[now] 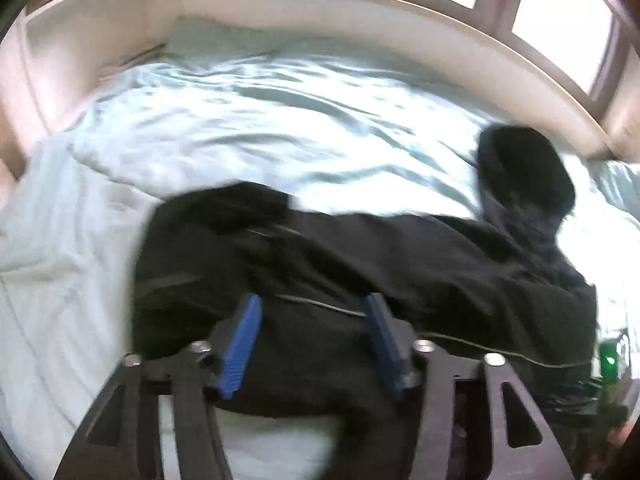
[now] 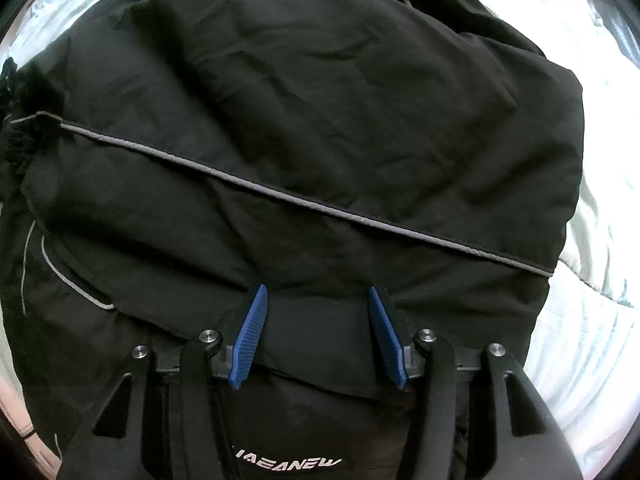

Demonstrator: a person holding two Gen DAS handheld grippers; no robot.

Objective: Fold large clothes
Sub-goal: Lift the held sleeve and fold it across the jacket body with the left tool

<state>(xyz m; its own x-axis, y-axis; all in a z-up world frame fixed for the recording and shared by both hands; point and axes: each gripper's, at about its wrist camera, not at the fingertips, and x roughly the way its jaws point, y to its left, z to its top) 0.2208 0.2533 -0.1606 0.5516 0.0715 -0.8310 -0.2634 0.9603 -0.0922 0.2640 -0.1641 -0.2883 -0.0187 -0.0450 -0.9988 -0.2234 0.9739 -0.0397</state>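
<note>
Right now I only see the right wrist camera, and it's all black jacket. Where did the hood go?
Observer: The hood lies on the pale green sheet. It sticks out from the jacket toward the window.
Operator: Is the other gripper holding anything?
Observer: No. The left gripper is open over the jacket, with nothing between its jaws.
Operator: What's behind the bed?
Observer: A pale ledge runs along the far side, just under the window.
</note>
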